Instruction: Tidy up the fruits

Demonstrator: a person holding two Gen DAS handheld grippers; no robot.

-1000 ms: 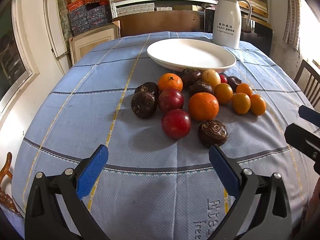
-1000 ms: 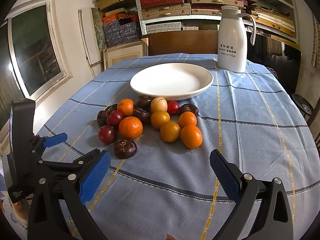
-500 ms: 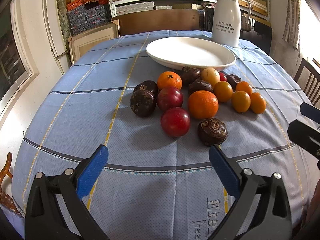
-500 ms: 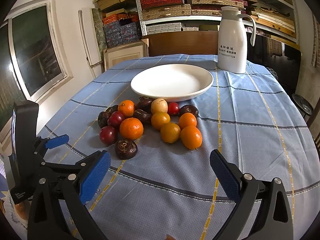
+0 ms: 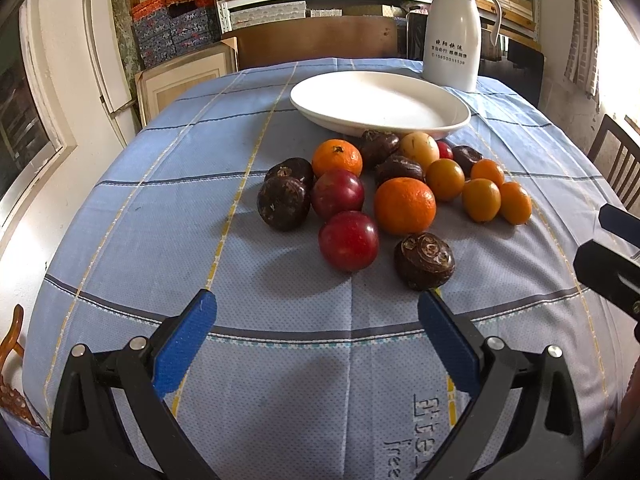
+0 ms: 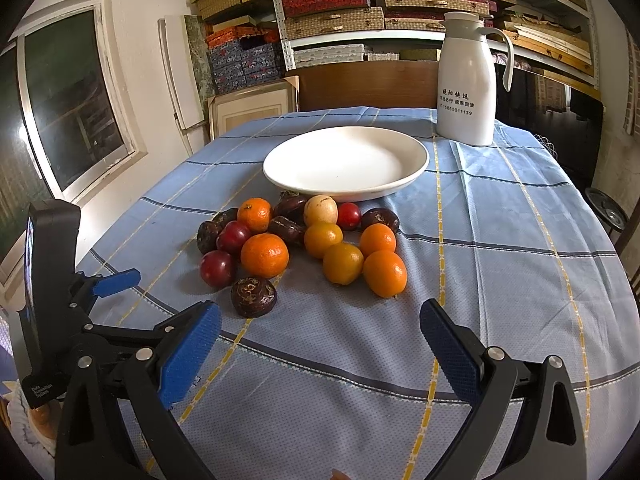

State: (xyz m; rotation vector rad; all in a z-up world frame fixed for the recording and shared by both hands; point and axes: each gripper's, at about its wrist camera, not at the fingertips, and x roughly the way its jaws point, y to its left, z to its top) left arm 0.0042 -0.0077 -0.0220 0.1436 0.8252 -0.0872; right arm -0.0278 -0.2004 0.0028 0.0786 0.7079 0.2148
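Observation:
A heap of fruit lies on the blue checked tablecloth (image 5: 160, 208) in front of an empty white plate (image 5: 380, 102): red plums (image 5: 348, 240), oranges (image 5: 404, 205), small yellow-orange citrus (image 5: 480, 199) and dark brown round fruits (image 5: 424, 260). My left gripper (image 5: 316, 336) is open and empty, just short of the nearest plum and brown fruit. My right gripper (image 6: 320, 344) is open and empty, in front of the heap, with the brown fruit (image 6: 253, 296) and an orange citrus (image 6: 385, 273) nearest. The plate also shows in the right wrist view (image 6: 346, 164).
A white thermos jug (image 5: 454, 26) stands behind the plate at the back right. Shelves with boxes (image 6: 360, 4) and a wooden chair back (image 6: 368, 84) lie beyond the table. Another chair (image 5: 616, 160) stands at the right. The left gripper's body (image 6: 52, 280) shows at the right view's left edge.
Both grippers have eased forward toward the fruit heap, which looms slightly larger. Both stay open. No fruit has moved.

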